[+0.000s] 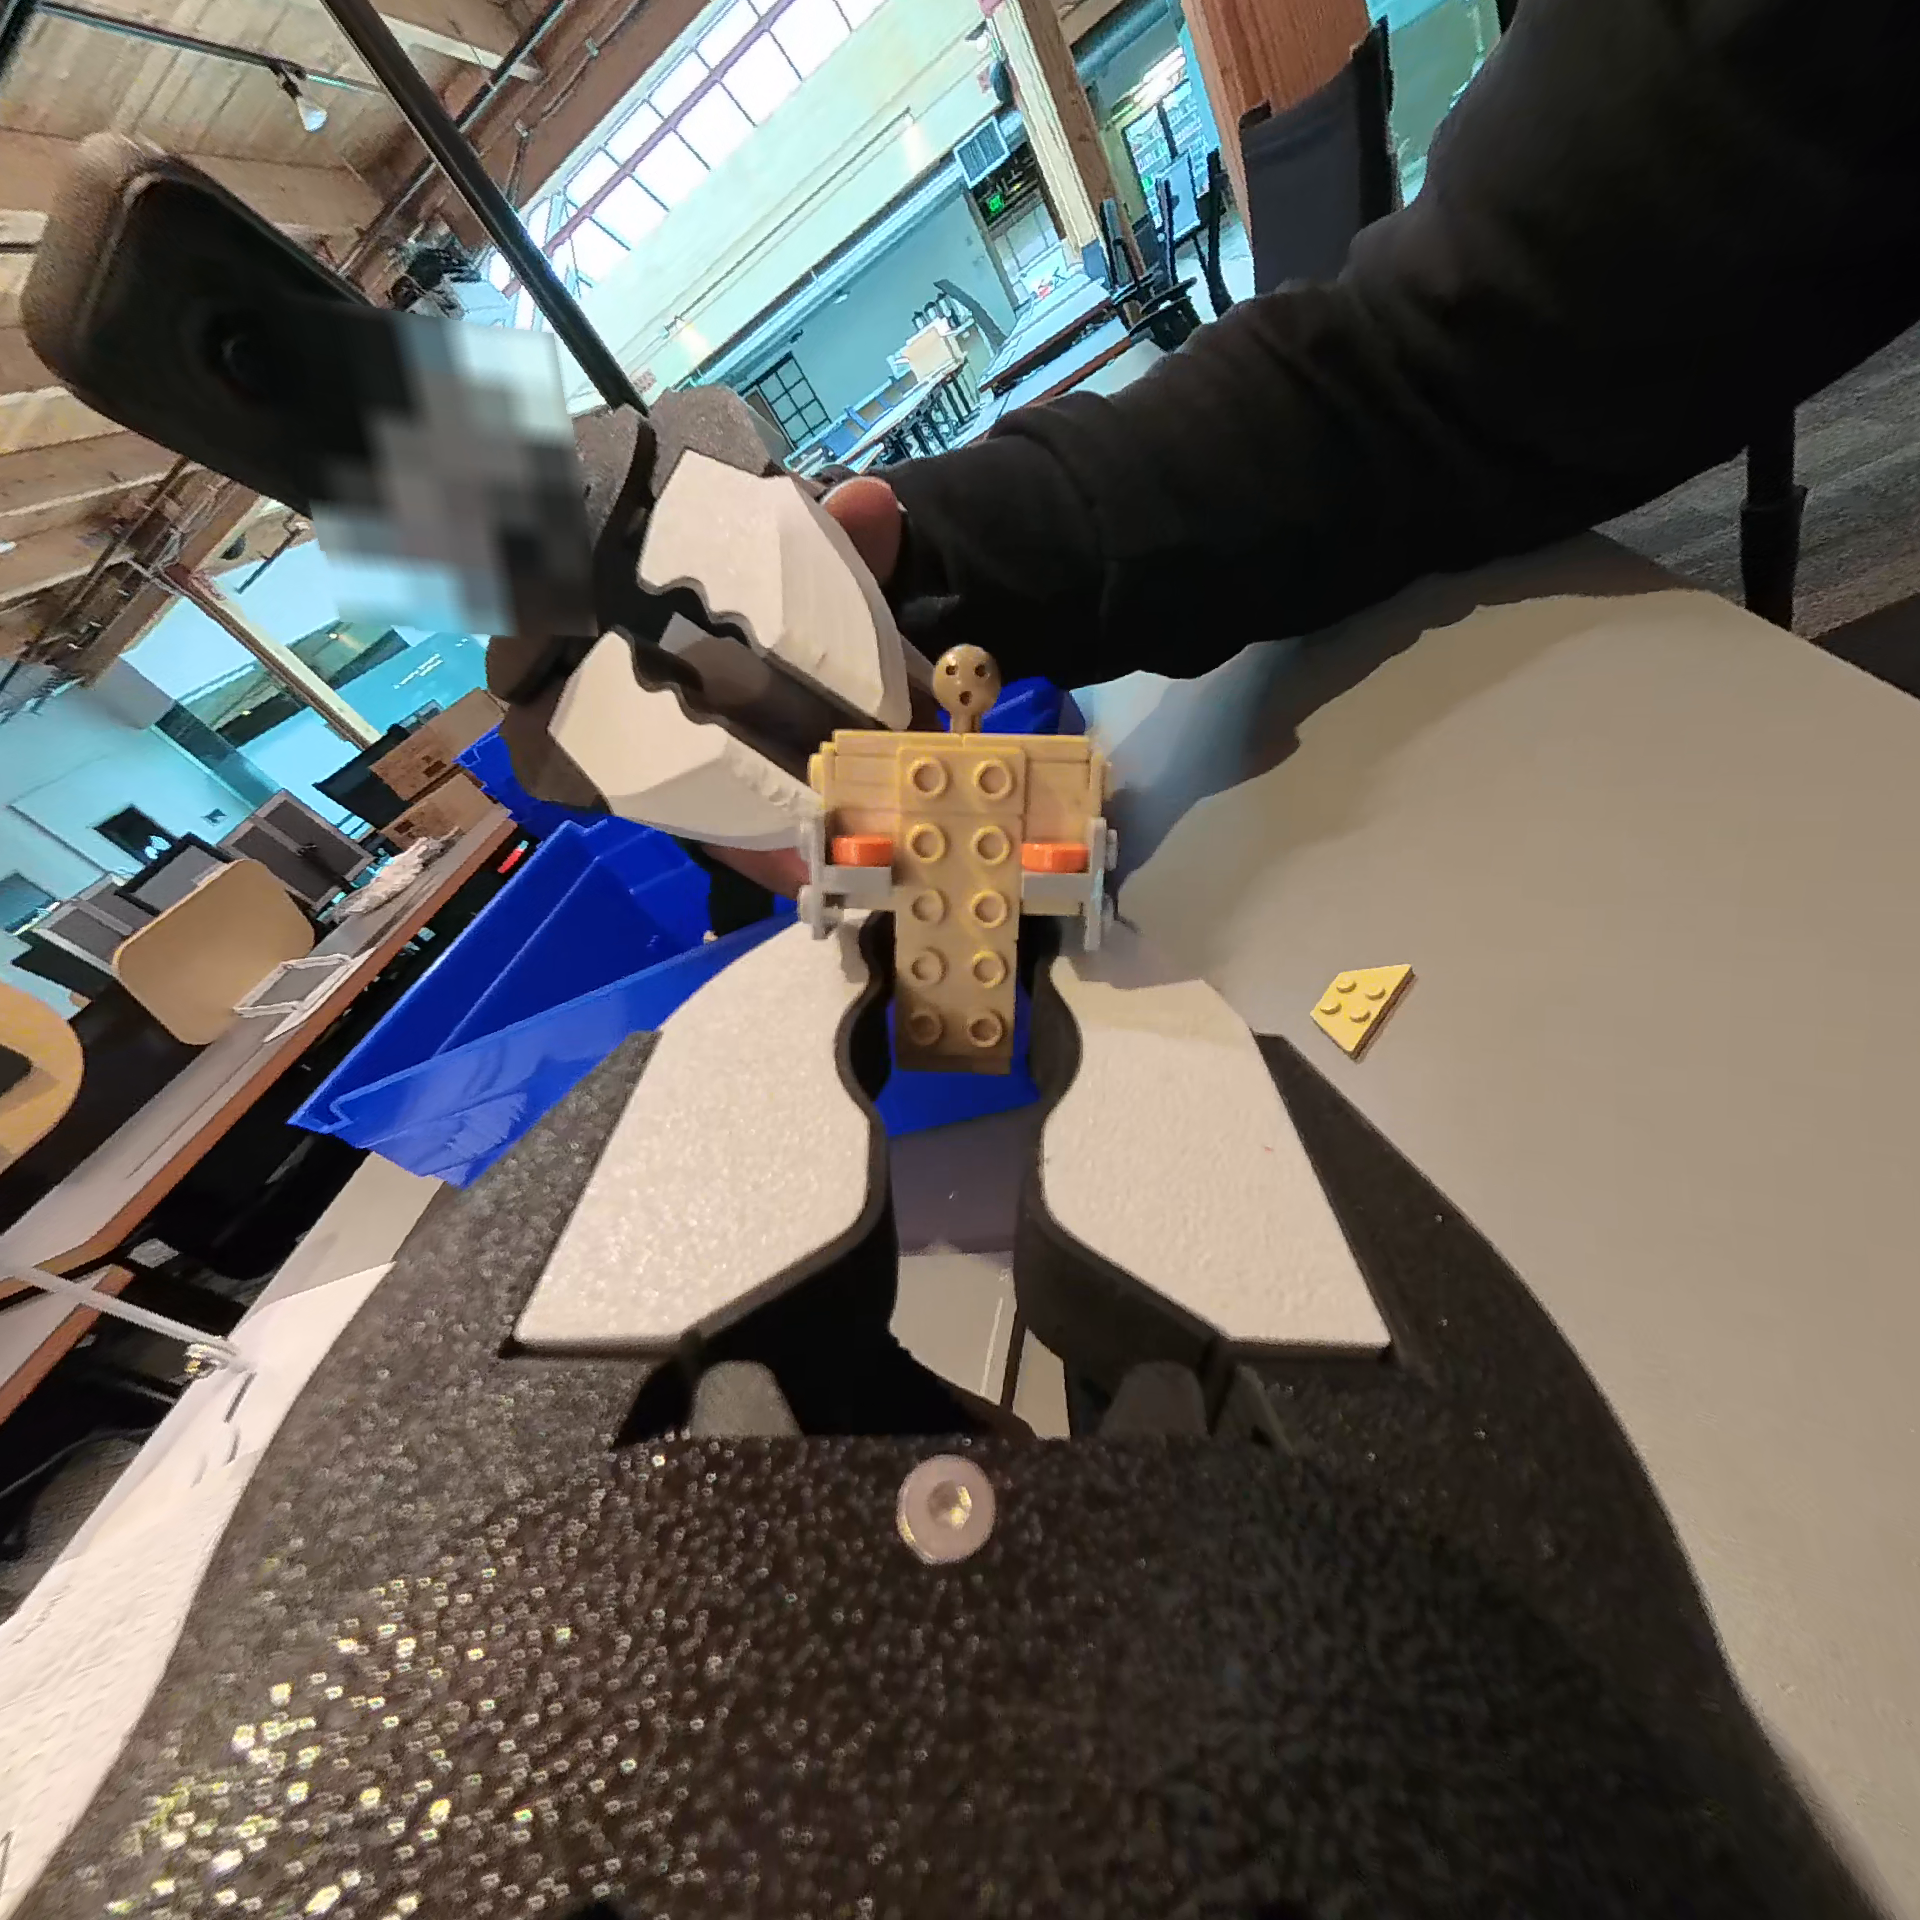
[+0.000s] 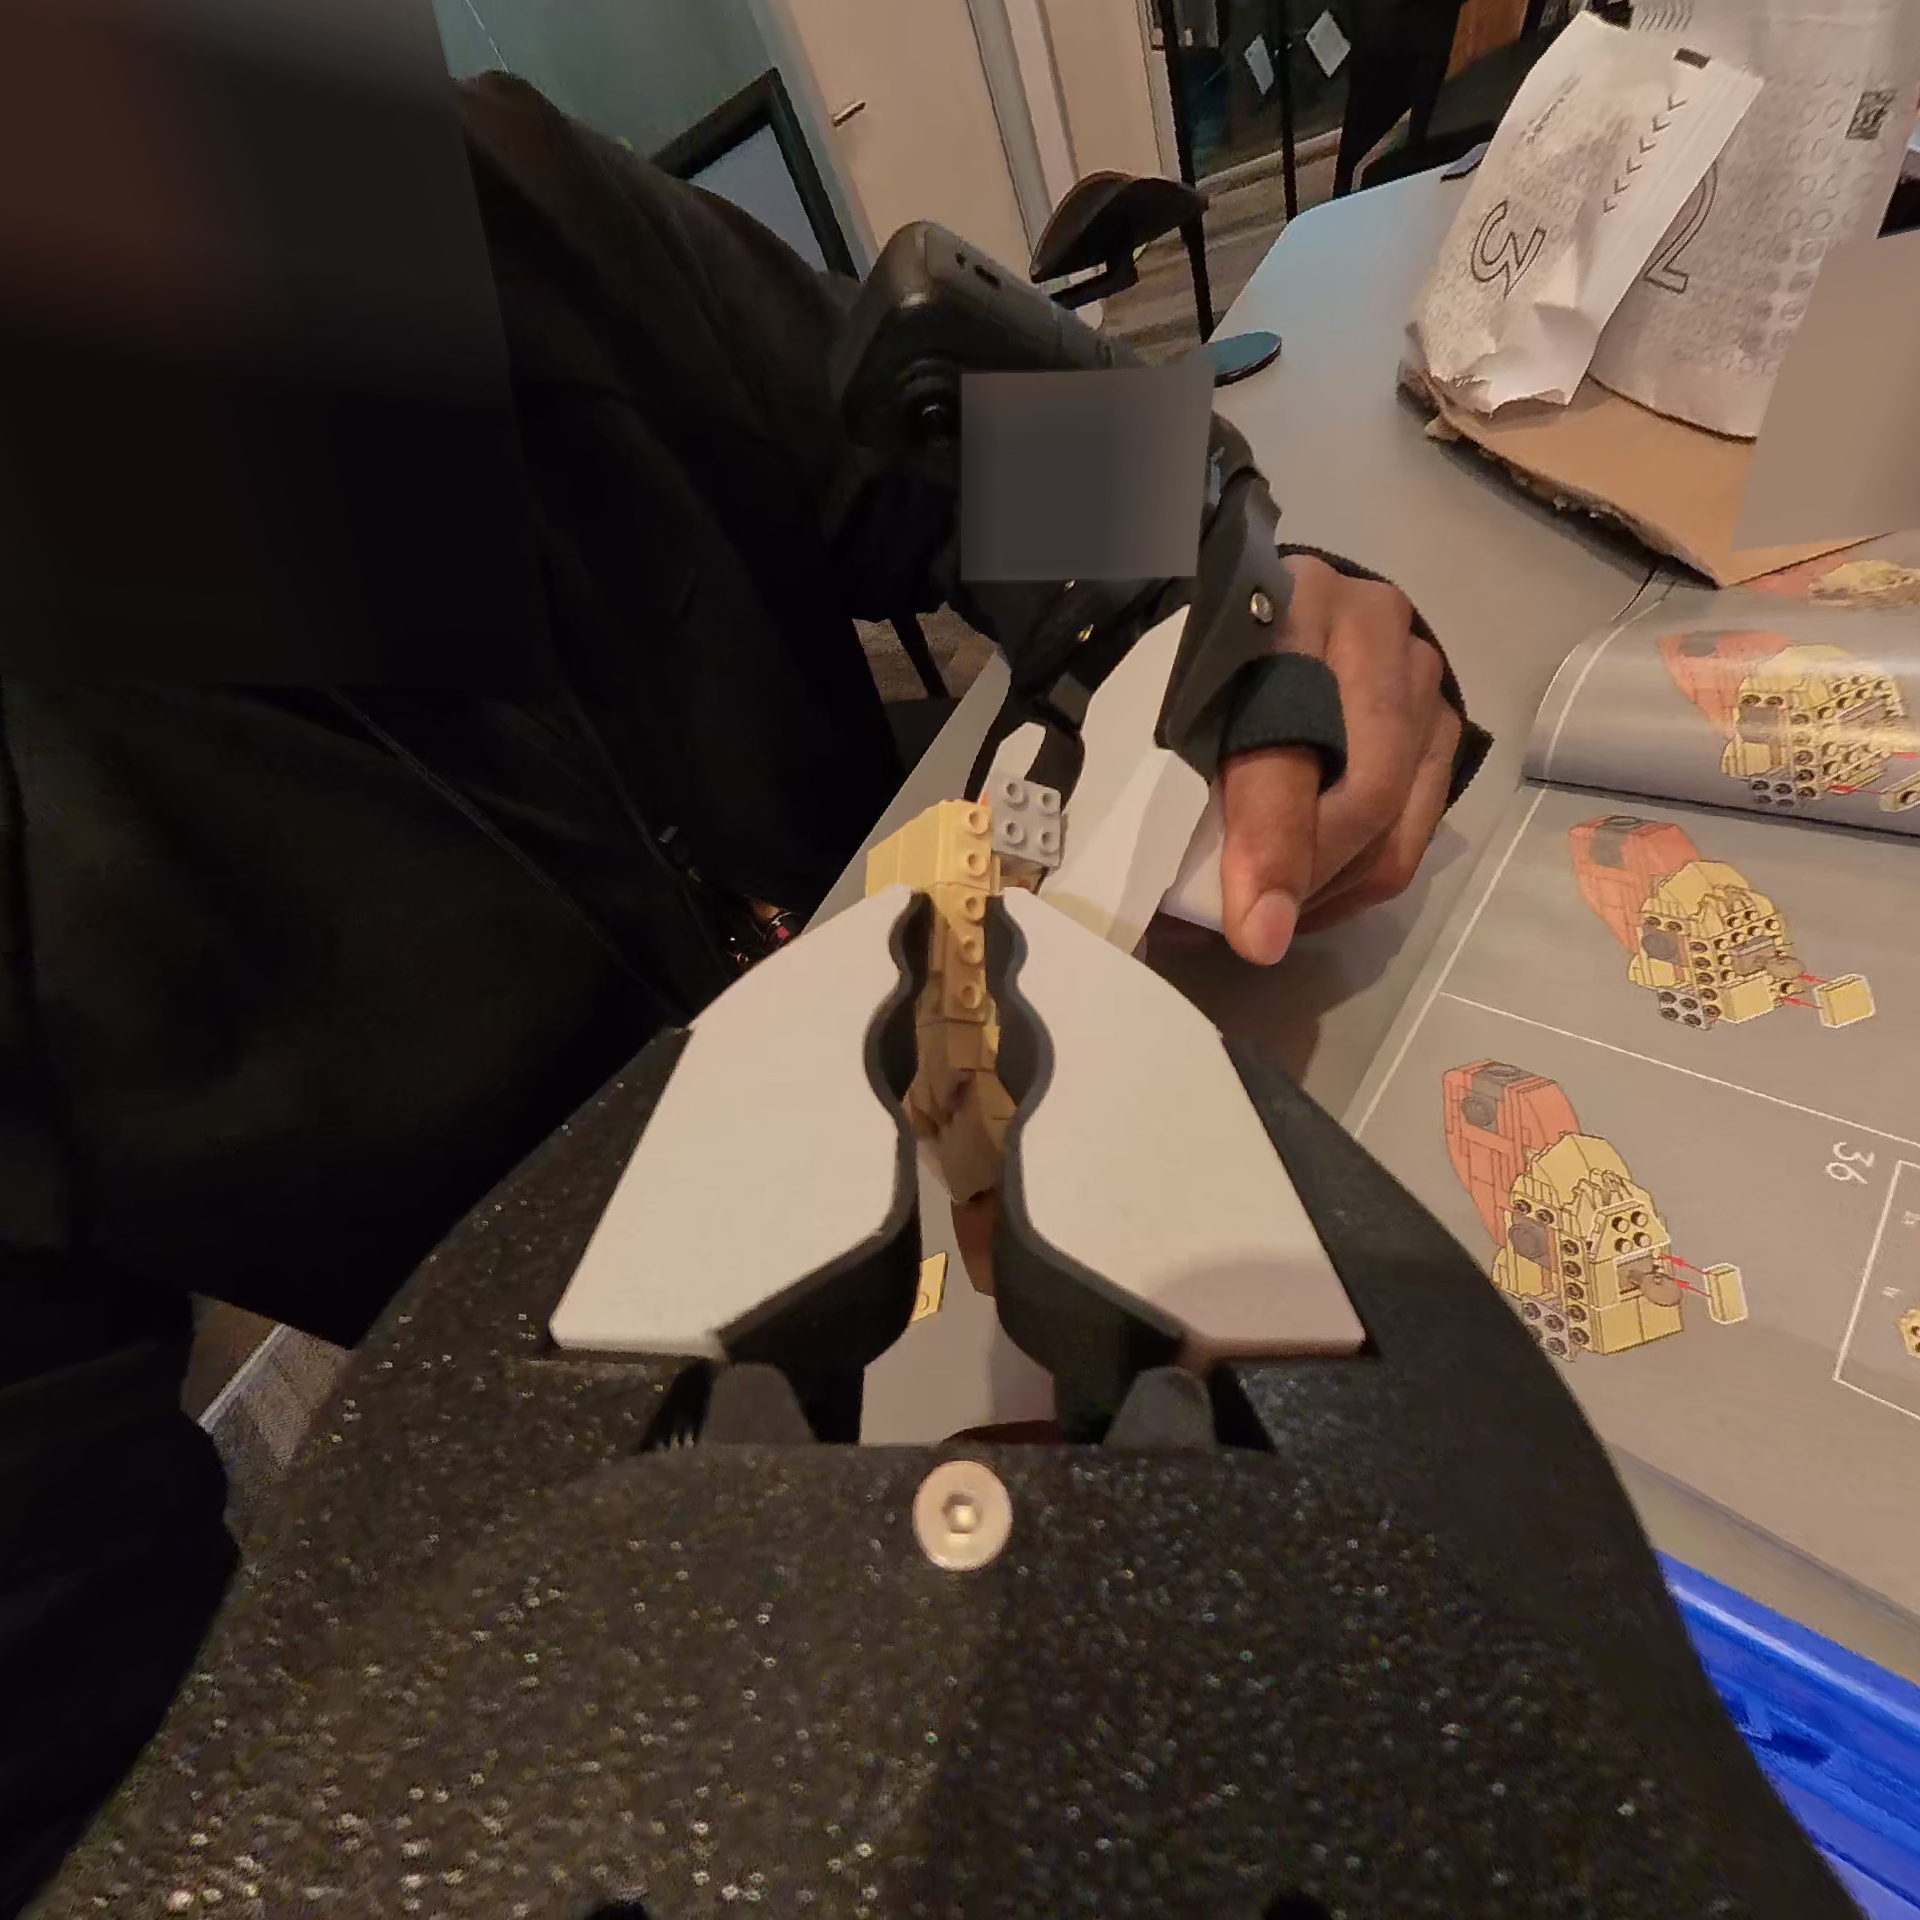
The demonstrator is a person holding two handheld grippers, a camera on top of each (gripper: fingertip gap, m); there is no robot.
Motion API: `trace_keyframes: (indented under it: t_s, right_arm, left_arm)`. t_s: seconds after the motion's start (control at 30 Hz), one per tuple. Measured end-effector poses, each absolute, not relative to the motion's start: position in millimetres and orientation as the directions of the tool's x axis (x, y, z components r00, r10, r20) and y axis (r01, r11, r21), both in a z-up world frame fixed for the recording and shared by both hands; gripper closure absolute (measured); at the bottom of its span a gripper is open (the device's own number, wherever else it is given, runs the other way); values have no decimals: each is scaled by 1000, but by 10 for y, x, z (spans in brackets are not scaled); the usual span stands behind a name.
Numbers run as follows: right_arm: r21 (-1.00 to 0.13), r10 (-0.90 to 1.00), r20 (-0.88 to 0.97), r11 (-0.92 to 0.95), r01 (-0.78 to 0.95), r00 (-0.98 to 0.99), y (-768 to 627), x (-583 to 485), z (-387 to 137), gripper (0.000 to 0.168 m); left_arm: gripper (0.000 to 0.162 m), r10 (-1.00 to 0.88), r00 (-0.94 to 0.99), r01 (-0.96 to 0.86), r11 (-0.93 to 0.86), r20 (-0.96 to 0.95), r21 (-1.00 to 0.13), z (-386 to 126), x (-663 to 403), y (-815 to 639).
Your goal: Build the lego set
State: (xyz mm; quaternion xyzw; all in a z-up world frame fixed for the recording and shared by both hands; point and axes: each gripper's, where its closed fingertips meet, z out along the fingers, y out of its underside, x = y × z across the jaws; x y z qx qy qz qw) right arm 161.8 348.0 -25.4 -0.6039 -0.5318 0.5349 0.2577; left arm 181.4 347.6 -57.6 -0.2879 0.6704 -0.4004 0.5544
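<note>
Left wrist view: our left gripper [image 1: 956, 987] and right gripper [image 1: 790, 769] both clamp the tan sub-assembly [image 1: 956, 862] mid-air – partly built, loose wedge plate [image 1: 1363, 1004] on the table [image 1: 1558, 831] at 3 o'clock still unplaced – manual [image 2: 1662, 1039] open.

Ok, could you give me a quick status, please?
Left gripper shut on tan lego assembly. Right gripper clamps it too. Loose tan wedge plate lies aside; nothing blocking.

Tan lego assembly [image 1: 956, 883] with orange studs [image 1: 860, 850]; blue bin [image 1: 582, 997].
</note>
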Motion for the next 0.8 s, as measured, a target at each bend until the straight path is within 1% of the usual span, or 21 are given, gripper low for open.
trace_keyframes:
  t_s: [0.2,0.27,0.3,0.33,0.37,0.4,0.47,0.53,0.57,0.63,0.7,0.8]
  right_arm:
    - [-882,921,-360,-284,375,-148,3449,1608,-249,158]
    - [-901,940,-314,-252,354,-130,3474,1611,-192,157]
    - [-910,955,-280,-230,343,-102,3516,1618,-160,155]
    - [-924,971,-232,-202,326,-56,3587,1627,-116,143]
    - [-940,982,-187,-175,293,-14,3651,1648,-38,132]
    - [-956,987,-157,-156,248,14,3689,1681,68,131]
    - [-982,991,-110,-121,147,81,3756,1759,306,131]
    - [-995,985,-65,-76,65,161,3789,1838,499,138]
    - [-997,977,-41,-53,53,209,3797,1871,542,139]
    - [-994,967,10,-19,111,253,3715,1886,467,142]
    - [-966,969,68,5,257,236,3534,1854,195,143]
    - [-848,972,131,9,530,194,3225,1832,-411,146]
  left_arm:
    - [140,-826,-228,69,515,-516,-854,-577,1812,3448]
    - [140,-847,-216,87,478,-485,-874,-515,1808,3469]
    - [140,-859,-211,96,456,-466,-885,-486,1800,3490]
    - [140,-869,-208,107,436,-449,-894,-460,1787,3511]
    - [140,-882,-202,114,411,-426,-904,-436,1776,3541]
    - [140,-894,-198,119,384,-401,-916,-418,1764,3571]
    - [140,-918,-187,135,328,-349,-935,-381,1735,3634]
    - [140,-941,-171,153,267,-292,-951,-346,1696,3704]
    - [140,-951,-157,160,241,-265,-957,-332,1674,3751]
    - [140,-968,-128,168,194,-216,-967,-312,1624,3855]
    - [140,-981,-105,177,143,-164,-974,-301,1563,3962]
    - [140,-993,-74,186,81,-97,-979,-316,1477,4112]
